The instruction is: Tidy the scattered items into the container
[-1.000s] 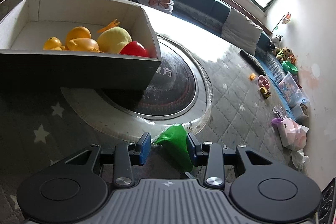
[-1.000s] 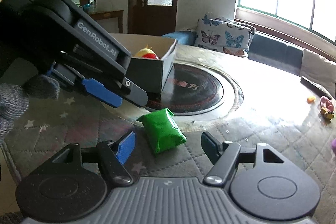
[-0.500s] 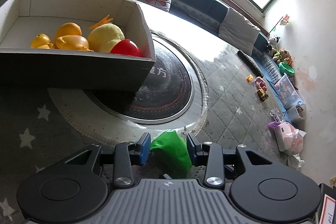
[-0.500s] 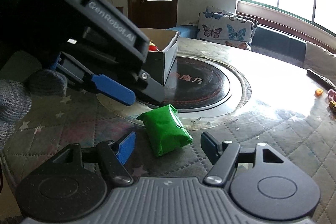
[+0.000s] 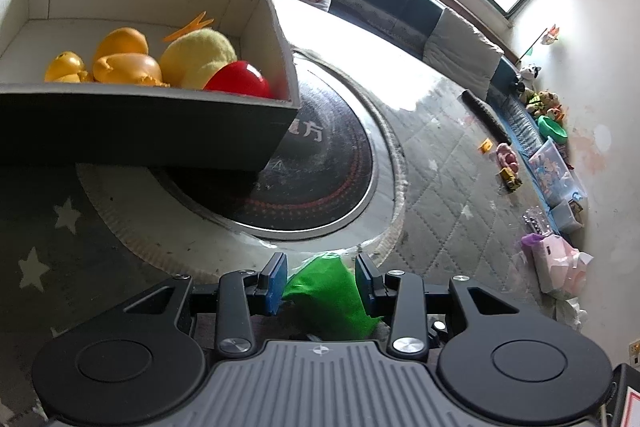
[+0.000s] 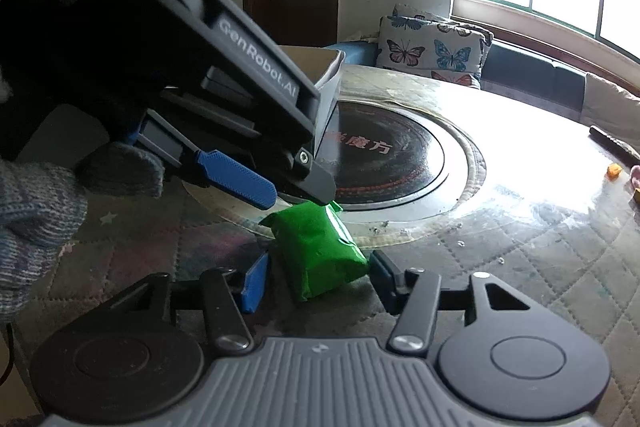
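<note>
Green packet point(image 6: 320, 251) lying on the quilted table point(image 6: 520, 251), right at the edge of the round black plate point(image 6: 384, 163). Both sets of pads around it at once: right hand-held gripper point(image 6: 316, 281) spread wide, not quite touching; left hand-held gripper point(image 5: 320, 279) closer in, pads point(image 5: 276, 281) about touching the packet sides, can't tell if actually clamped. Box point(image 5: 160, 131) just behind, already holding yellow ducks point(image 5: 120, 63), a plush point(image 5: 198, 57) and a red ball point(image 5: 238, 81).
</note>
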`<action>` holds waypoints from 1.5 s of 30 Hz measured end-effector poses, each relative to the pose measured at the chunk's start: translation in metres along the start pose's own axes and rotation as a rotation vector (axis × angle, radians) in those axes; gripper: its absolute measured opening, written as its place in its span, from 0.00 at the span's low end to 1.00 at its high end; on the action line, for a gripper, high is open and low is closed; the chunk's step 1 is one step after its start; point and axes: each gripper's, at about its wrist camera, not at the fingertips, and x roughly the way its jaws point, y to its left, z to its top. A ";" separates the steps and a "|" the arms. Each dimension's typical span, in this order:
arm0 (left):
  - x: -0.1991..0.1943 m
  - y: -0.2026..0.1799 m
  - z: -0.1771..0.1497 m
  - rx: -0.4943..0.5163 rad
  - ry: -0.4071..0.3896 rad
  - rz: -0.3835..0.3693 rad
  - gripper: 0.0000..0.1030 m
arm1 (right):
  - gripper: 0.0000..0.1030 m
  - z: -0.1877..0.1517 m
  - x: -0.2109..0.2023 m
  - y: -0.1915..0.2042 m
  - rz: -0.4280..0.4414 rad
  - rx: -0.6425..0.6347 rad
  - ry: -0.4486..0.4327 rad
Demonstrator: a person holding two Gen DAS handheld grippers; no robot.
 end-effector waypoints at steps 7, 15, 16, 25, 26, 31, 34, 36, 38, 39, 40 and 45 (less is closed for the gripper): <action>0.005 0.002 0.000 -0.012 0.006 0.000 0.38 | 0.45 -0.001 -0.004 0.000 -0.001 0.003 0.002; 0.005 0.008 -0.002 -0.019 0.004 -0.020 0.38 | 0.43 -0.003 -0.006 0.004 -0.008 -0.009 0.002; 0.004 0.008 -0.002 -0.014 0.002 -0.023 0.38 | 0.43 -0.003 -0.006 0.005 -0.007 -0.012 0.002; -0.007 0.007 -0.009 0.022 -0.021 -0.036 0.22 | 0.41 -0.006 -0.009 0.011 -0.009 -0.033 0.001; -0.009 0.008 -0.010 0.025 -0.024 -0.035 0.21 | 0.40 -0.006 -0.010 0.012 -0.006 -0.037 0.002; -0.017 0.016 -0.016 0.010 -0.032 -0.046 0.21 | 0.40 -0.009 -0.012 0.018 0.011 -0.058 0.006; -0.020 0.025 -0.015 -0.034 -0.028 -0.057 0.23 | 0.40 -0.009 -0.011 0.021 0.012 -0.059 0.003; -0.020 0.028 -0.014 -0.051 -0.026 -0.058 0.27 | 0.40 -0.009 -0.011 0.022 0.013 -0.057 0.004; -0.018 0.029 -0.013 -0.058 -0.025 -0.051 0.29 | 0.40 -0.009 -0.010 0.022 0.013 -0.054 0.005; -0.016 0.030 -0.013 -0.063 -0.024 -0.051 0.31 | 0.40 -0.009 -0.009 0.021 0.015 -0.053 0.006; -0.015 0.030 -0.012 -0.069 -0.022 -0.052 0.32 | 0.40 -0.009 -0.009 0.021 0.016 -0.053 0.007; -0.010 0.029 -0.008 -0.082 -0.018 -0.044 0.32 | 0.40 -0.010 -0.007 0.021 0.016 -0.068 0.004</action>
